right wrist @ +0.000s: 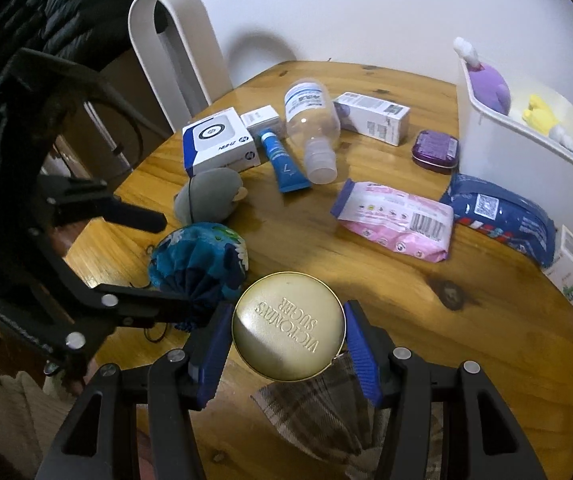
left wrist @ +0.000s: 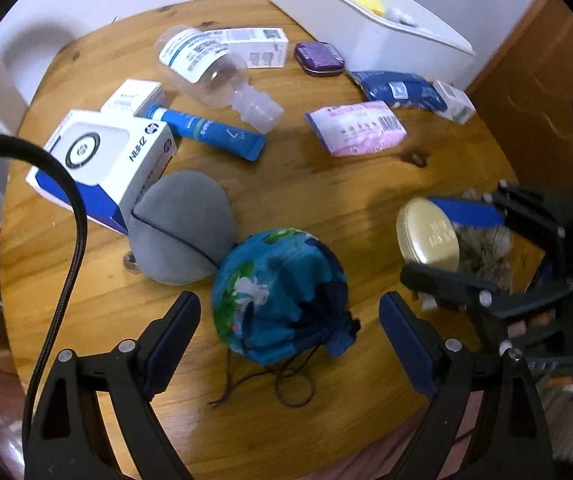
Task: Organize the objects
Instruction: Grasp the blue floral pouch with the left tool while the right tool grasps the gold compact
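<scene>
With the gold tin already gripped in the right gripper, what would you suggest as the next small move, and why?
Probably carry the gold tin toward the white bin at the table's far right. The right gripper has its blue pads clamped on the tin's rim, the tin appears lifted off the wood, and the bin already holds soft toys. The left gripper stands open around the blue pouch, not pressing it.

Glossy varnished wooden table [right wrist: 366,280], shiny gold metal tin [right wrist: 288,326] (embossed lid).
</scene>
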The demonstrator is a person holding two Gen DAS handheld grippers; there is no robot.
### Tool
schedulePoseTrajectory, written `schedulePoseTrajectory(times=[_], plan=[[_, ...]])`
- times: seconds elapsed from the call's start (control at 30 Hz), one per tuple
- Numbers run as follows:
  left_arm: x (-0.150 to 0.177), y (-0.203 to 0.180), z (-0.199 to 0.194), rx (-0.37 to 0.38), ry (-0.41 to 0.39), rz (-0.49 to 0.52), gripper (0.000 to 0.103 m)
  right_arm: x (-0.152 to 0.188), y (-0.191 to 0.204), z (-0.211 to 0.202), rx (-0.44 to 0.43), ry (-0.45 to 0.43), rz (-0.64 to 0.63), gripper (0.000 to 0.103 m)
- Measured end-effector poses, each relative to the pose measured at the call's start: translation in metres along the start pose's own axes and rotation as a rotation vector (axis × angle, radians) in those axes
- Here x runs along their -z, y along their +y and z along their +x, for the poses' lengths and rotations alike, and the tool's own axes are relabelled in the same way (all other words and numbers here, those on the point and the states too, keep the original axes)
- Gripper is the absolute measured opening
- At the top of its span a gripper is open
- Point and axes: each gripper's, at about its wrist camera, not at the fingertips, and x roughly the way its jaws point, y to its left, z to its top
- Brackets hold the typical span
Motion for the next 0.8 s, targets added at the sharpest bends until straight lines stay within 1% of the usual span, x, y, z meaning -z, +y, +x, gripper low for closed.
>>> schedulePoseTrajectory(times=[0.17, 0.23, 0.27, 0.3, 0.33, 0.43, 0.6, 0.63, 0.8], plan=[[-0.004, 0.007, 0.007, 0.005, 0.009, -0.111, 0.091, 0.004, -0.004, -0.004, 0.001, -0.013, 0.027, 0.056], [-0.005, 0.01, 0.011, 0.004, 0.02, -0.158, 0.082, 0.006, -0.006, -0.007, -0.002, -0.023, 0.038, 0.056], [-0.005, 0.012, 0.015, 0.002, 0.031, -0.181, 0.074, 0.007, -0.007, -0.009, -0.003, -0.027, 0.042, 0.056], [-0.004, 0.014, 0.019, 0.002, 0.044, -0.208, 0.072, 0.008, -0.007, -0.01, -0.004, -0.031, 0.045, 0.056], [-0.006, 0.013, 0.02, -0.007, 0.017, -0.244, 0.073, 0.009, -0.008, -0.011, -0.004, -0.032, 0.048, 0.056], [-0.007, 0.014, 0.02, -0.016, 0.009, -0.265, 0.071, 0.011, -0.01, -0.013, -0.007, -0.037, 0.055, 0.056], [-0.007, 0.017, 0.017, -0.005, -0.017, -0.299, 0.06, 0.015, -0.013, -0.019, -0.01, -0.053, 0.068, 0.056], [-0.007, 0.018, 0.016, -0.009, -0.025, -0.311, 0.059, 0.015, -0.013, -0.02, -0.011, -0.056, 0.07, 0.056], [-0.004, 0.016, 0.007, -0.03, -0.052, -0.304, 0.055, 0.017, -0.014, -0.025, -0.014, -0.07, 0.077, 0.056]])
